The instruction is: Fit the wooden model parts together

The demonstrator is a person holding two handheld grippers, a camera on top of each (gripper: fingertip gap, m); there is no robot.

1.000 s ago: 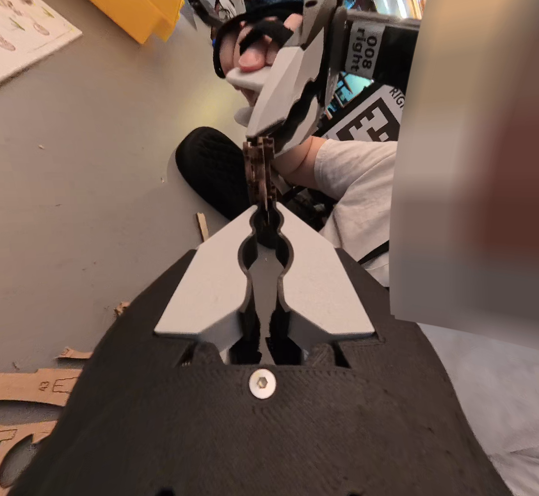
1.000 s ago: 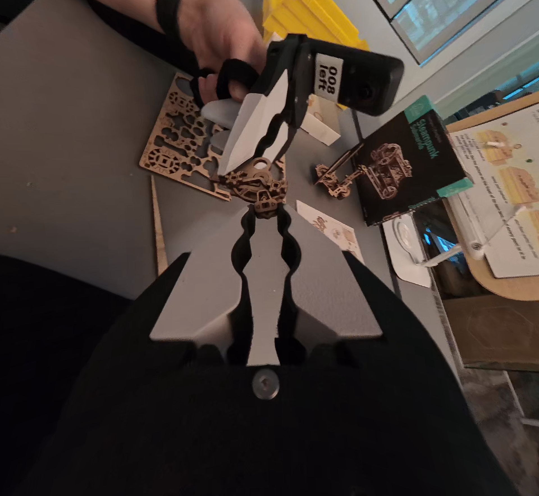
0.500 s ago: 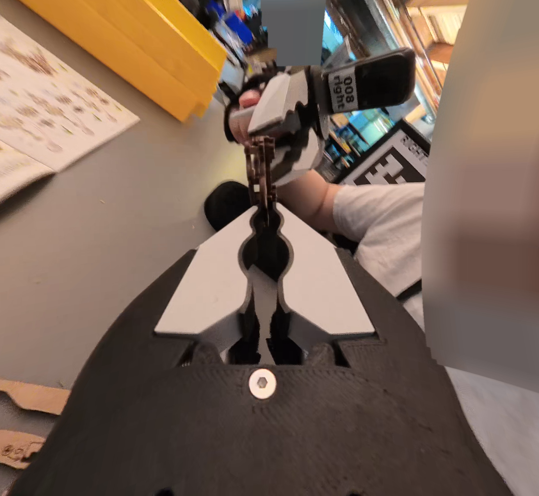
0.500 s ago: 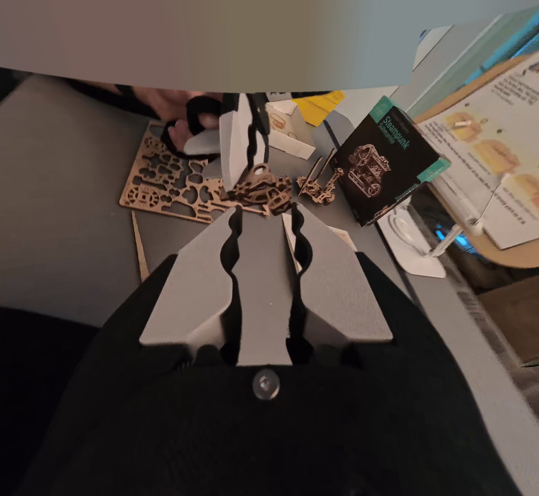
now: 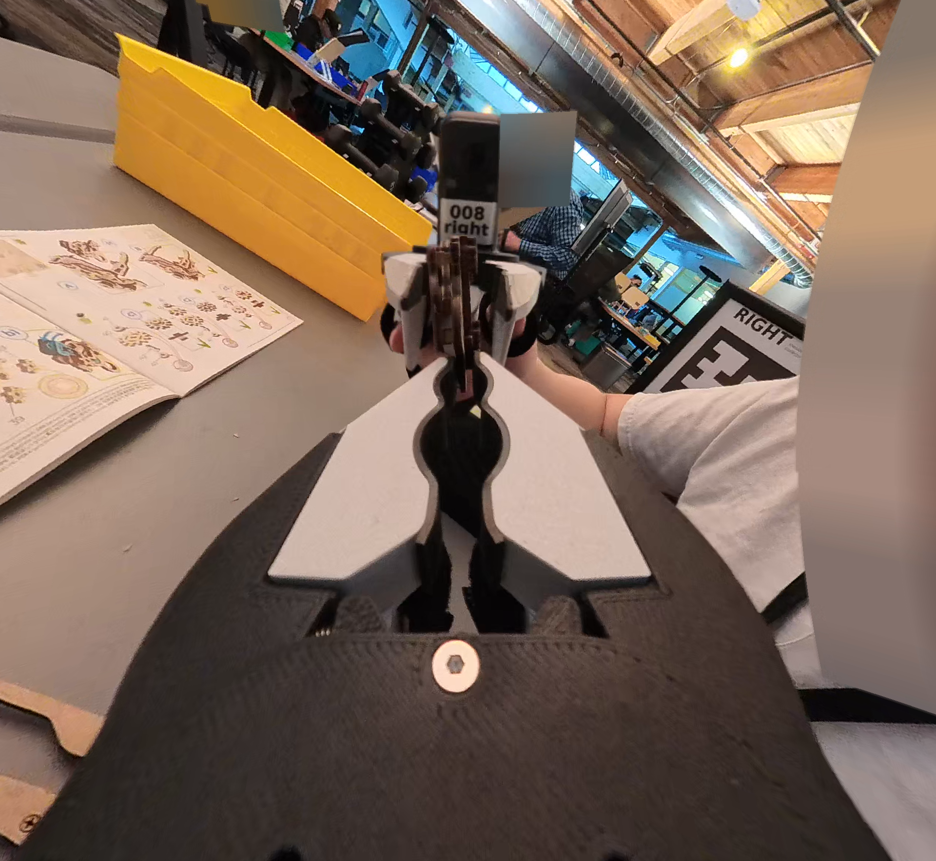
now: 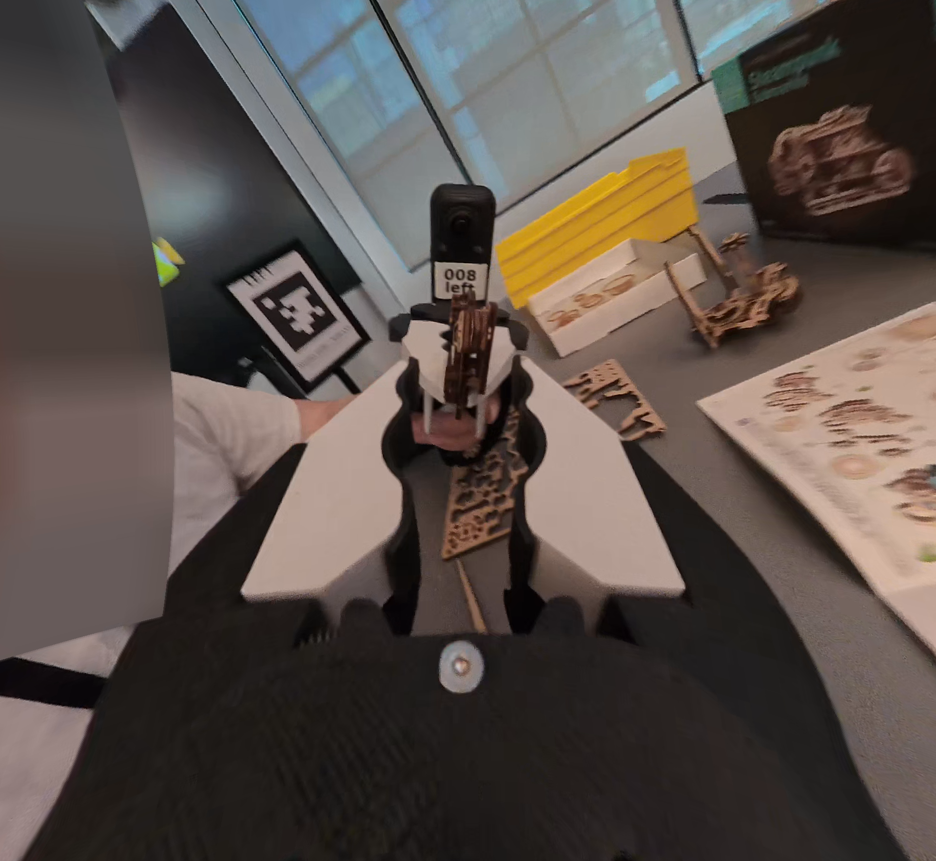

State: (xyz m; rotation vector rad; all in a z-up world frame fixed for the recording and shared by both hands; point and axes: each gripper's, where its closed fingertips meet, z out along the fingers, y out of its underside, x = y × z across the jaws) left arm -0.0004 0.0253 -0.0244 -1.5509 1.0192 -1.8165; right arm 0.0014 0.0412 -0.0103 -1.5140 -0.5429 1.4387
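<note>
Left gripper (image 5: 462,370) is closed down on the bottom edge of the wooden model assembly (image 5: 452,302), tips nearly meeting around a thin tab. The assembly is held up off the bench (image 5: 152,482), edge-on to both cameras, standing between the two grippers.

Right gripper (image 6: 463,383) is spread wide and holds nothing; the assembly sits just beyond its tips, and contact can't be confirmed from either view. In the right wrist view the left gripper (image 6: 458,370) faces the camera with the assembly (image 6: 468,355) clamped in its tips.

Relative to the assembly, in the right wrist view:
- punched-out wooden parts sheet (image 6: 481,497) lies flat on the bench below it
- white box (image 6: 608,300) to the right, yellow bin (image 6: 608,229) behind the box
- second partly built wooden model (image 6: 734,289) farther right, black kit box (image 6: 830,127) behind that
- open instruction booklet (image 6: 835,457) at lower right

Left wrist view: the instruction booklet (image 5: 101,320) lies left of the assembly, the yellow bin (image 5: 243,178) behind the booklet.
</note>
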